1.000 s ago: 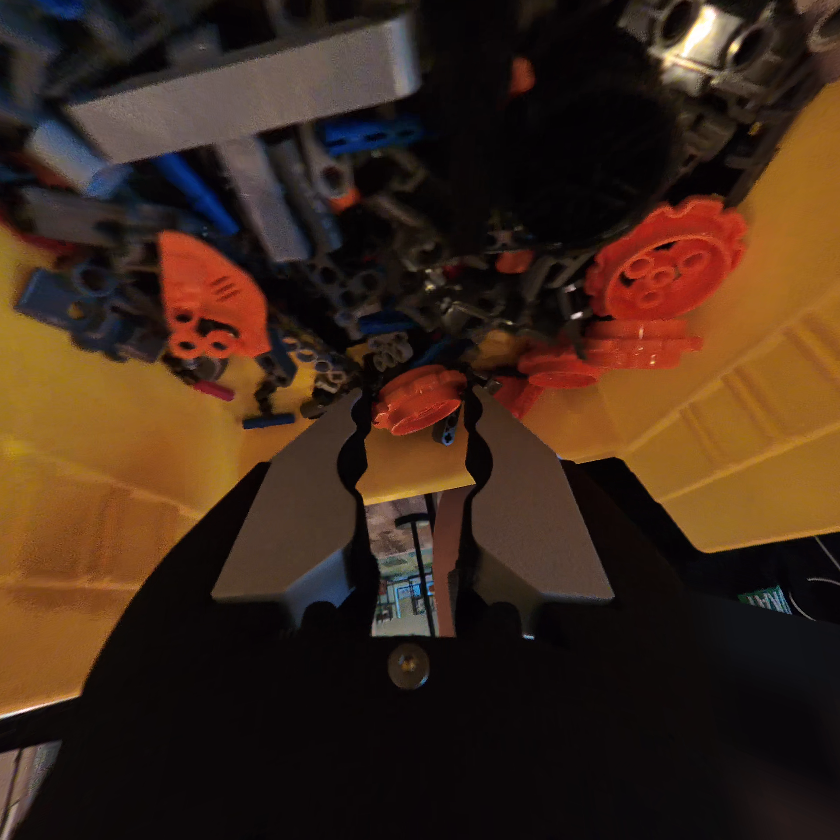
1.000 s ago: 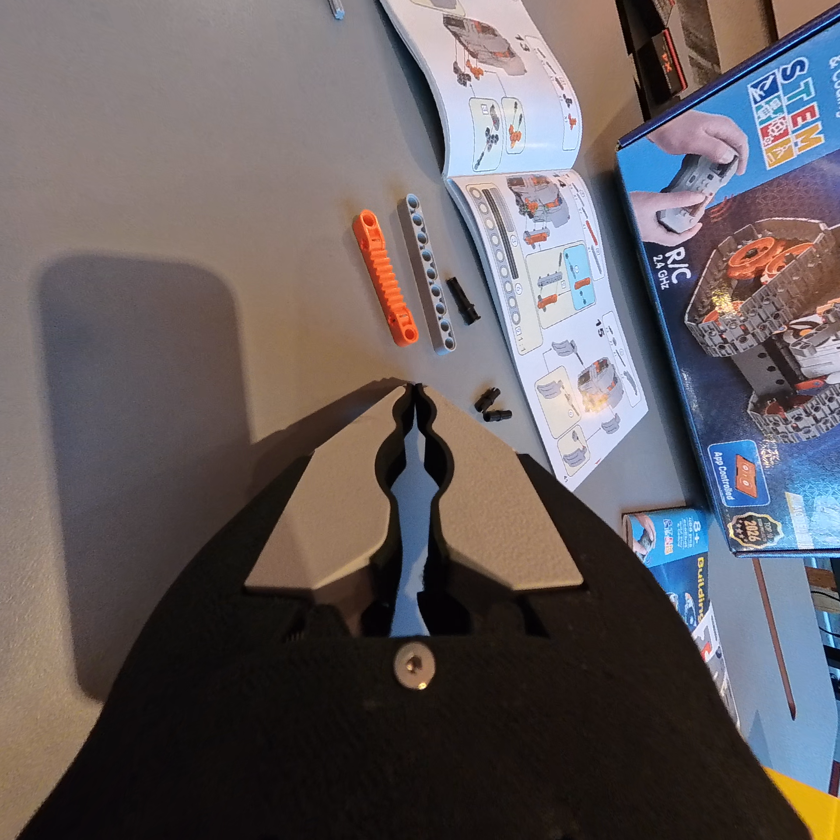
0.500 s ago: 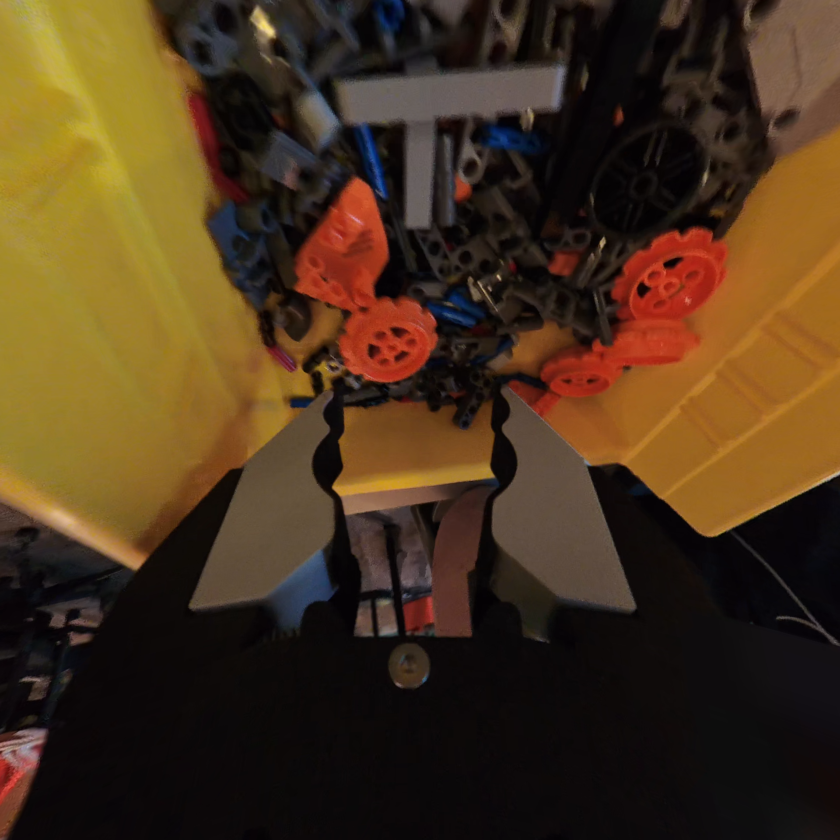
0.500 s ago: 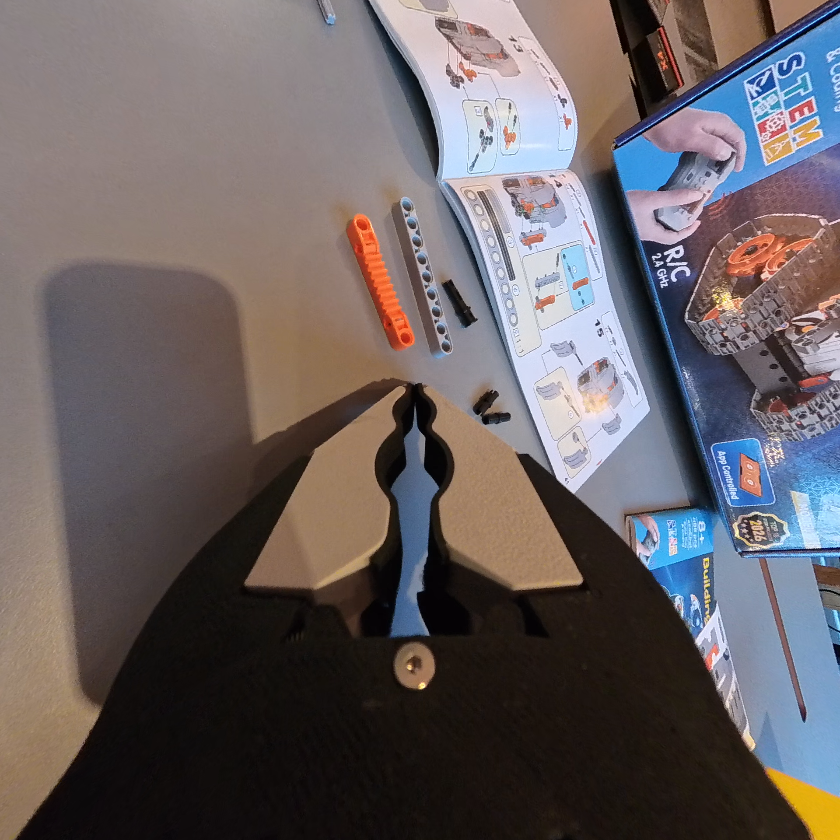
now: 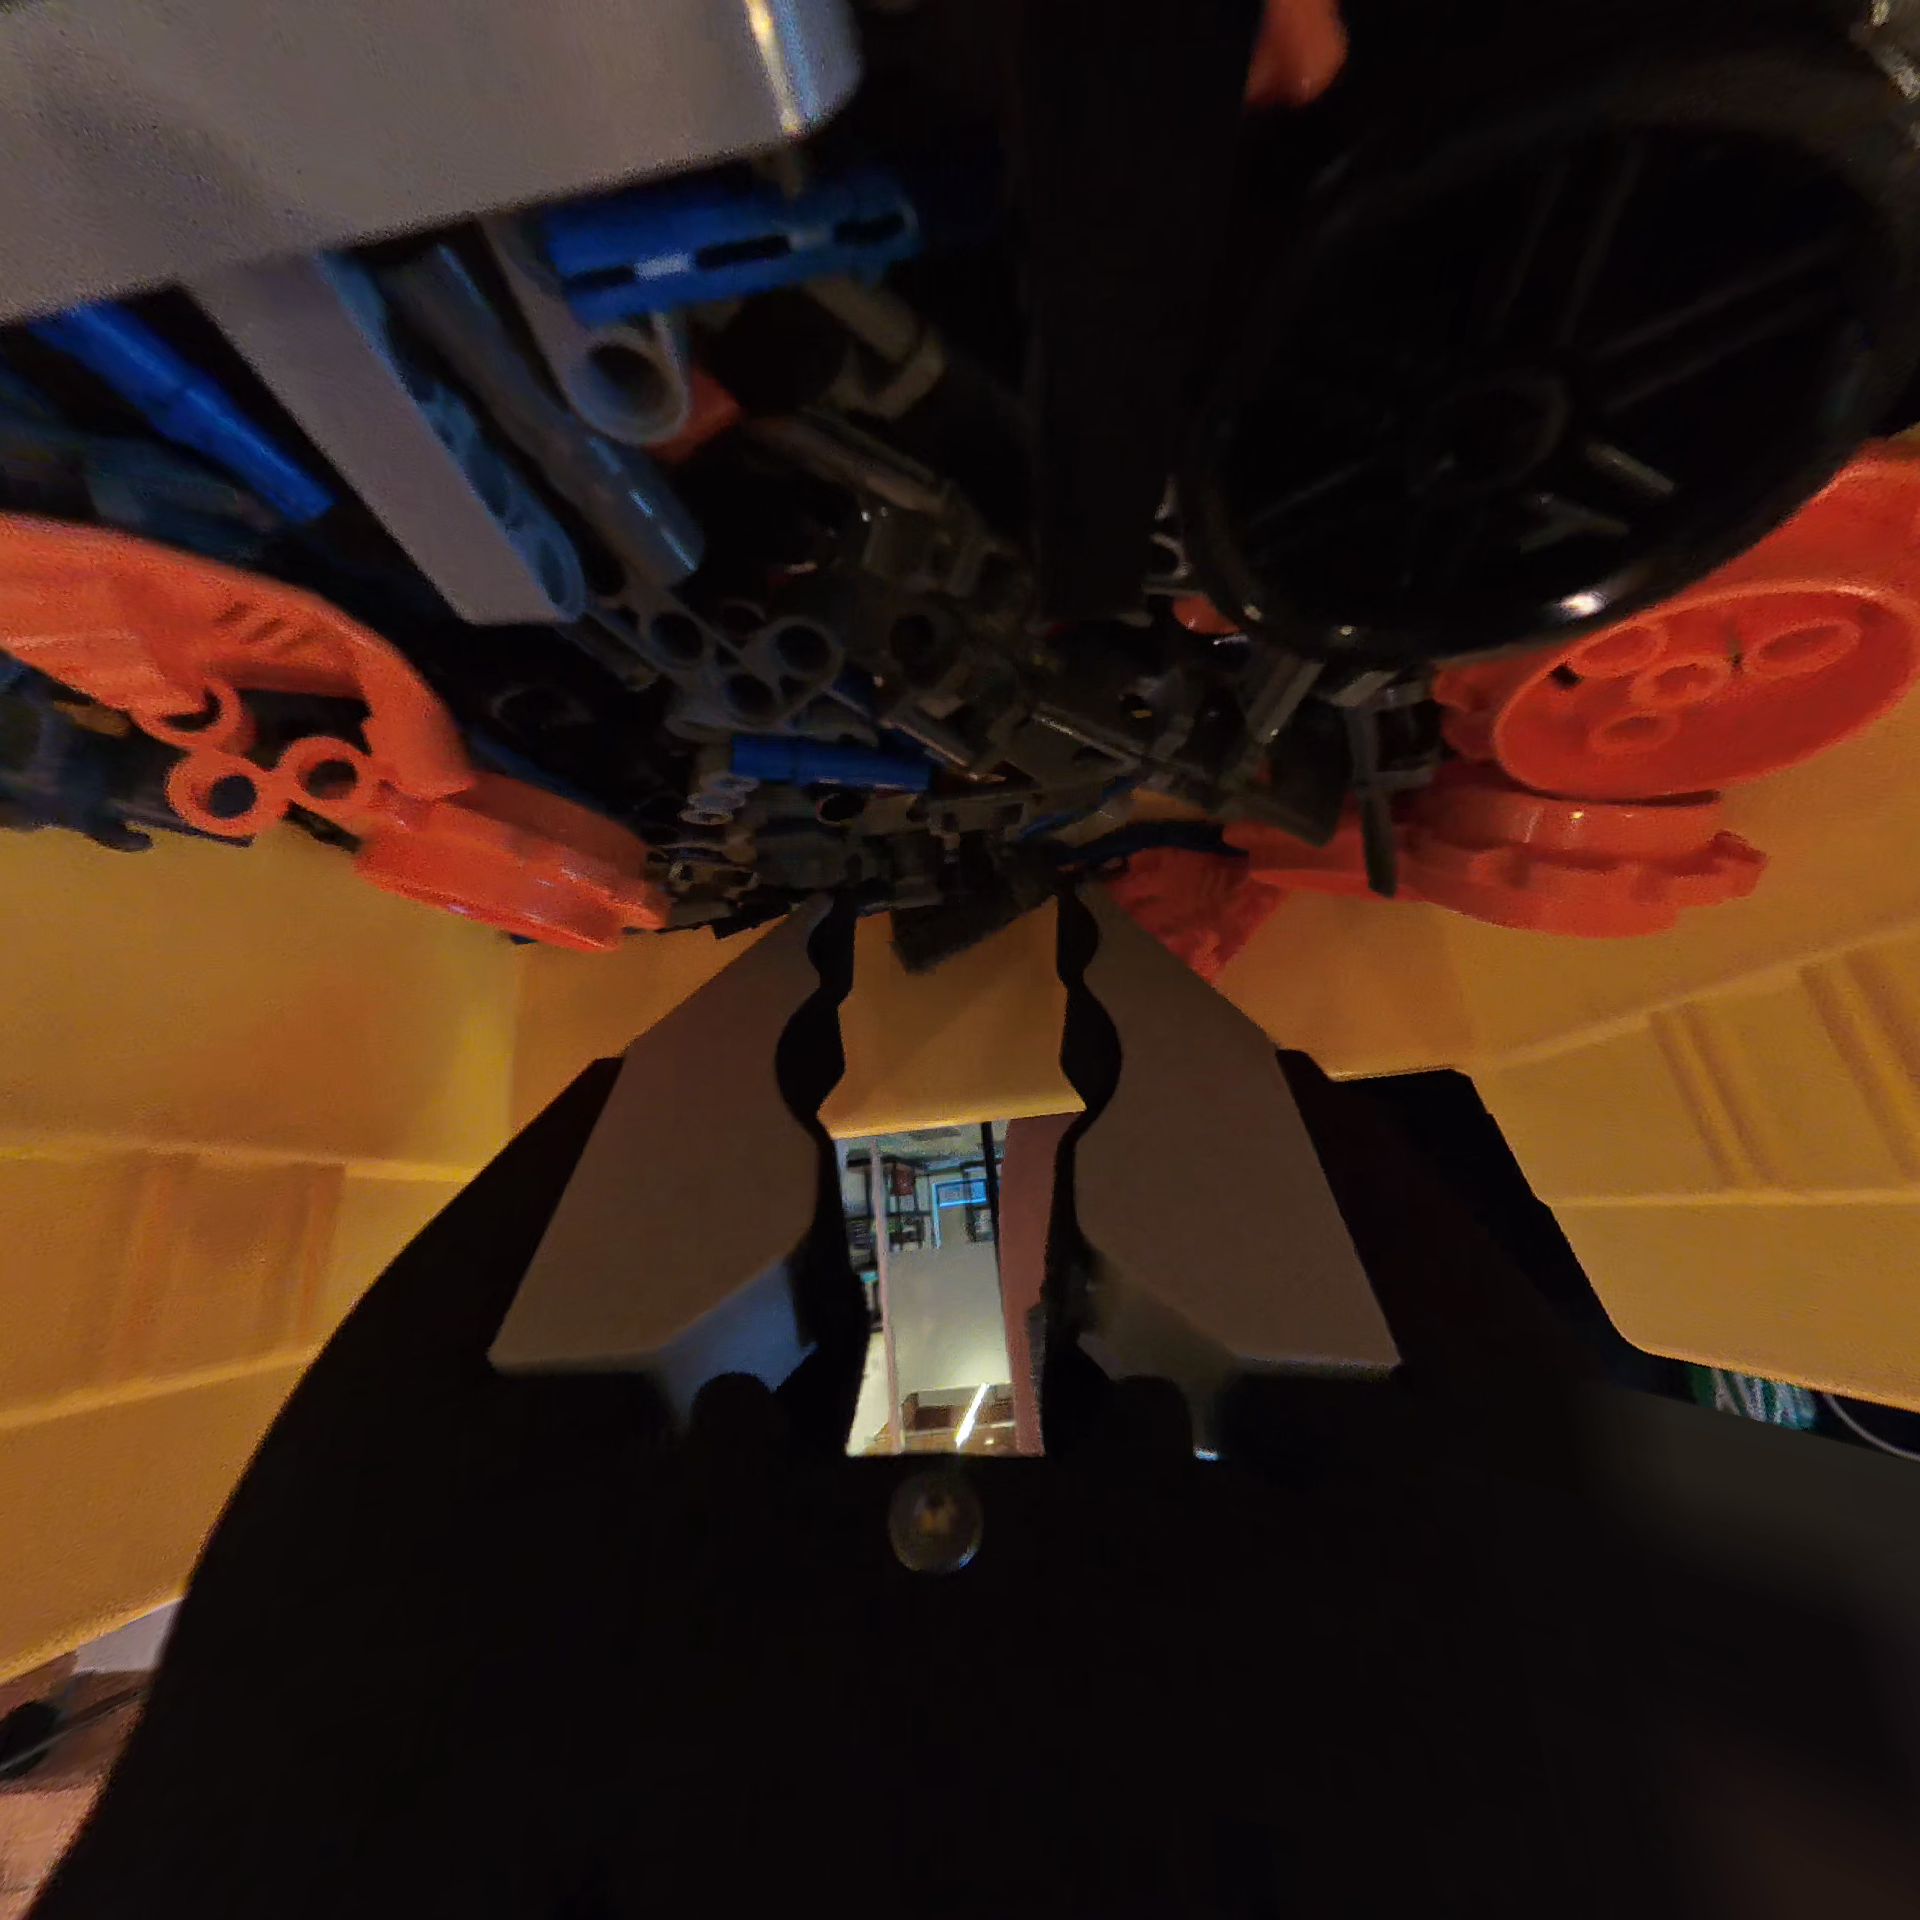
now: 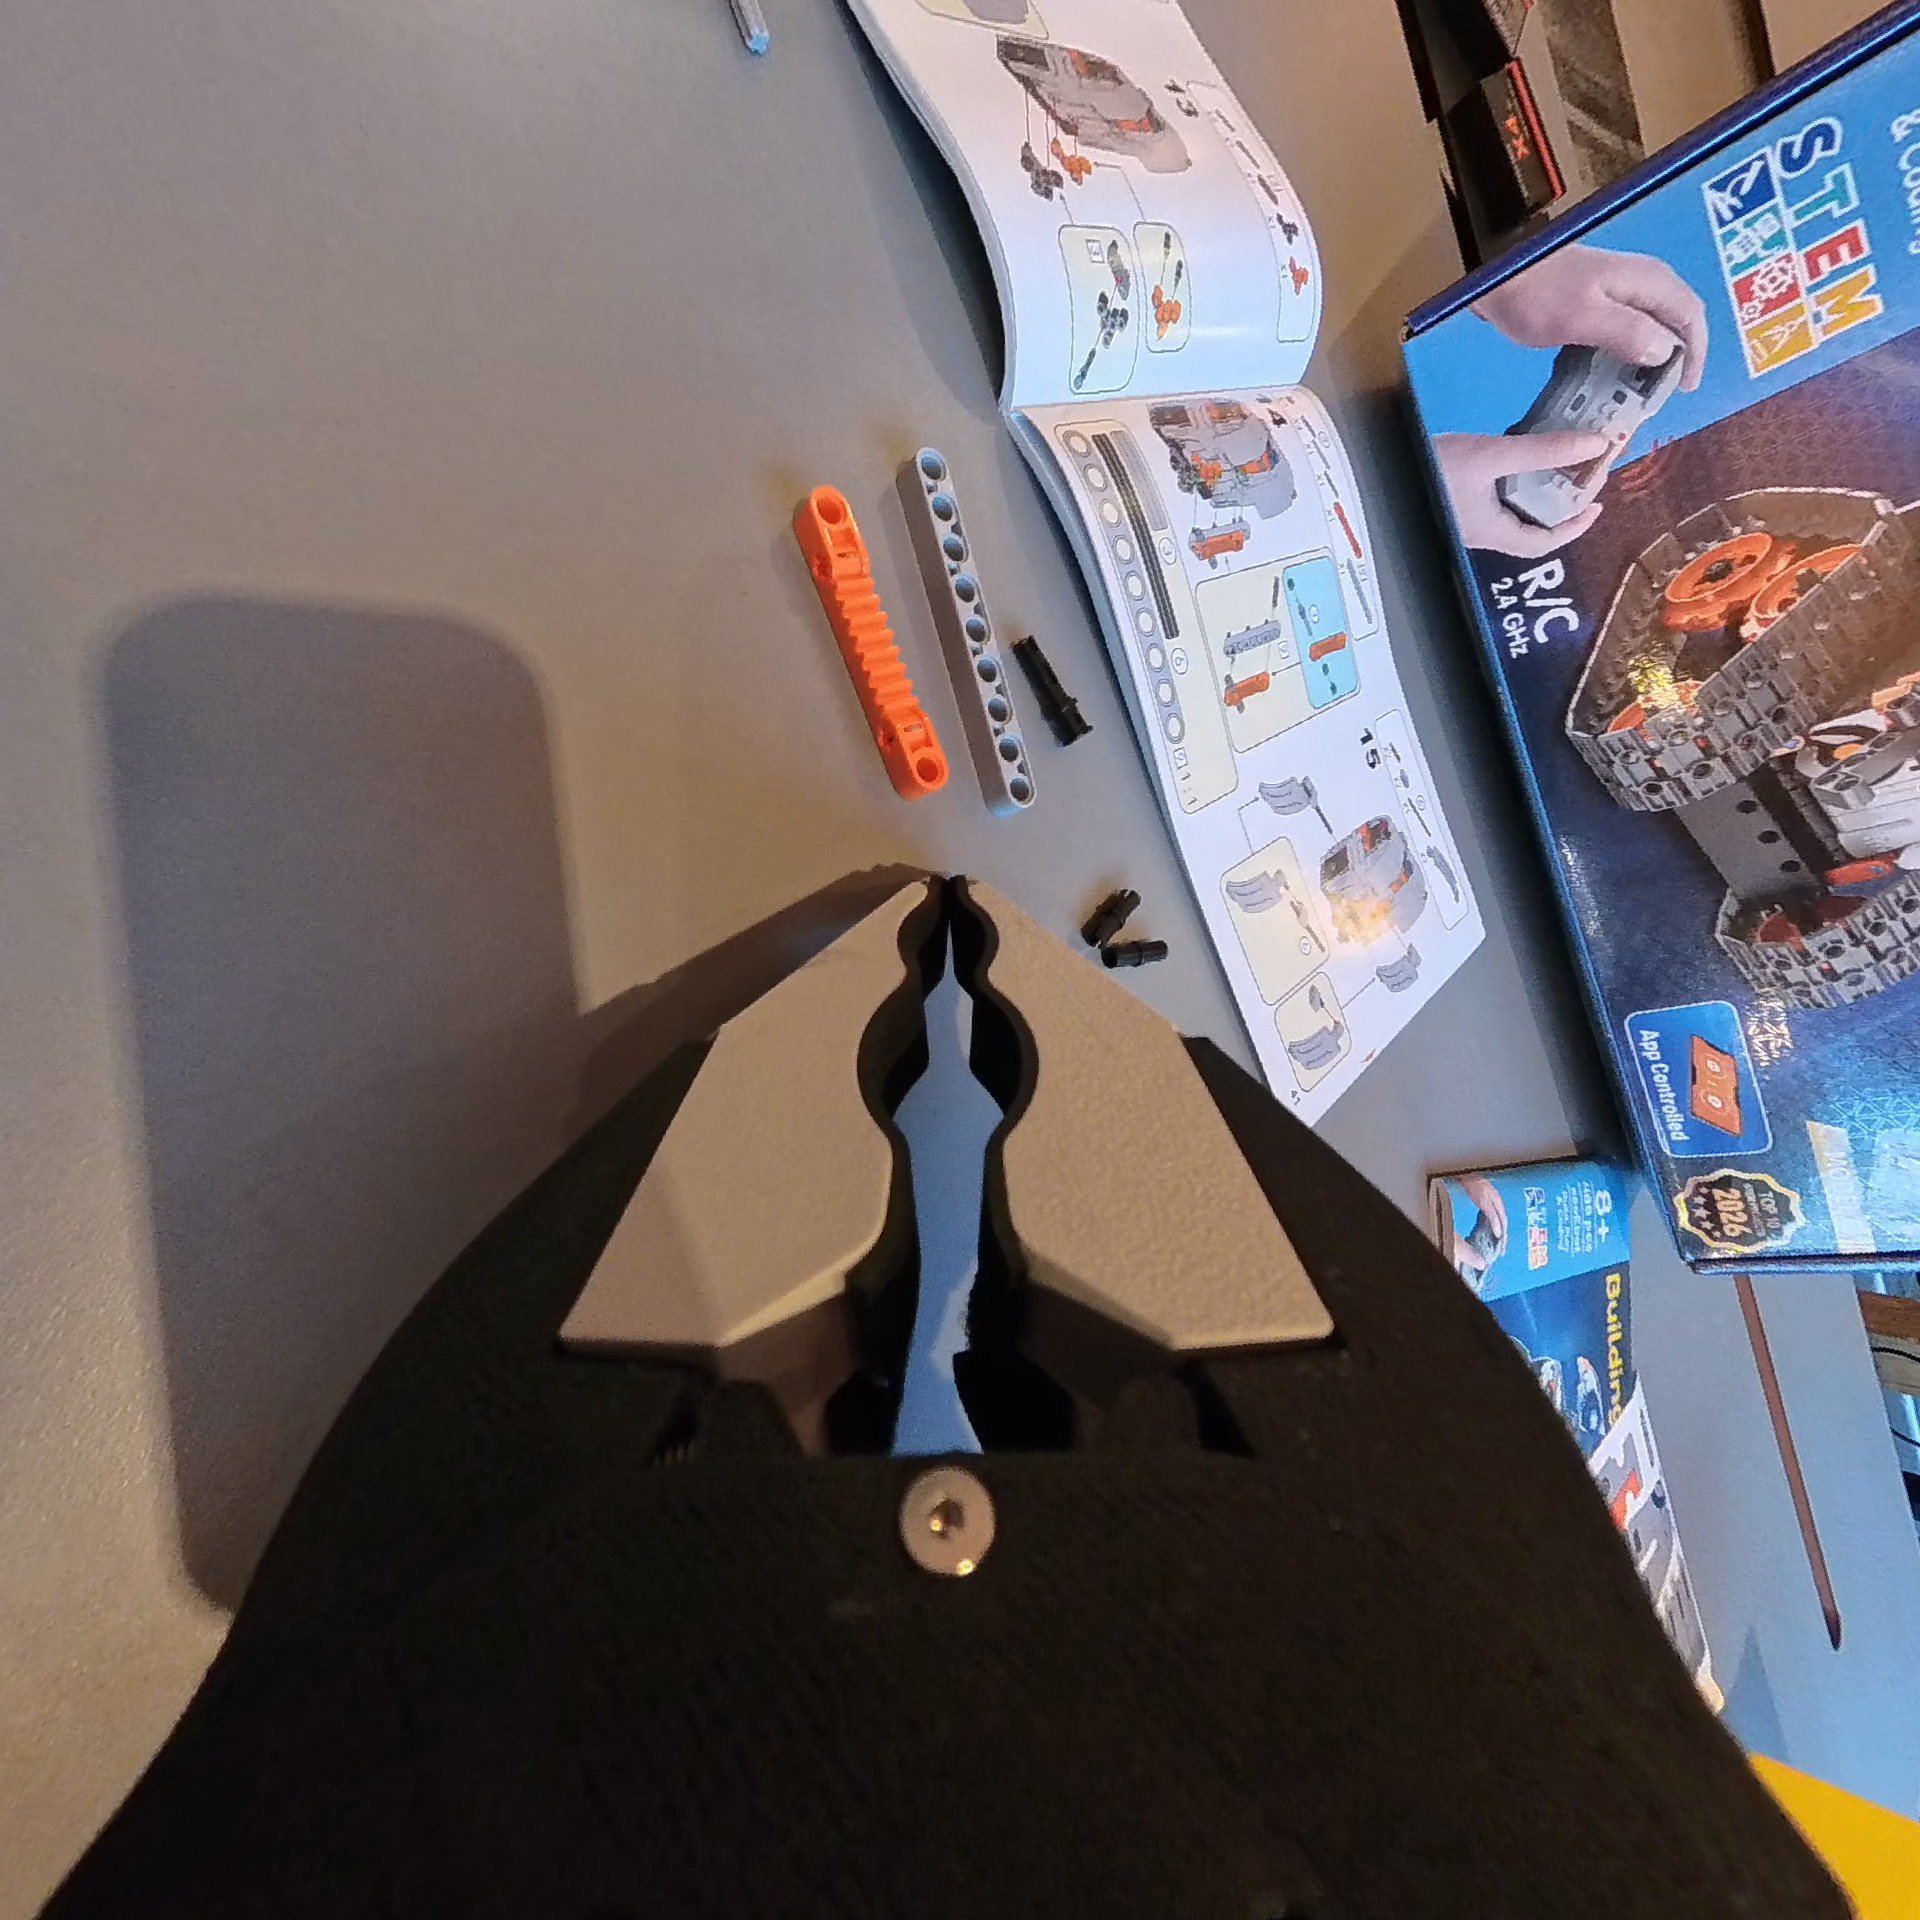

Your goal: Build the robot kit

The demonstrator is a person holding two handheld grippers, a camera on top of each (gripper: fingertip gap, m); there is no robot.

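My left gripper is open, deep inside a yellow bin, its tips at a heap of small dark building parts. Orange toothed wheels lie to the right and an orange panel to the left of it. A small dark piece sits between the tips; I cannot tell if it is touched. My right gripper is shut and empty above a grey table. An orange toothed bar, a grey holed beam and black pins lie just beyond its tips.
An open instruction booklet lies right of the parts. A blue product box and a smaller blue box stand at the right. In the bin, a black spoked wheel and a large grey beam lie over the heap. The tips of one gripper are about 45 centimetres away from the tips of the other.
My left gripper has pushed down closer into the heap in the bin, and its jaws stand a little narrower than half a second ago. My right gripper has barely moved.
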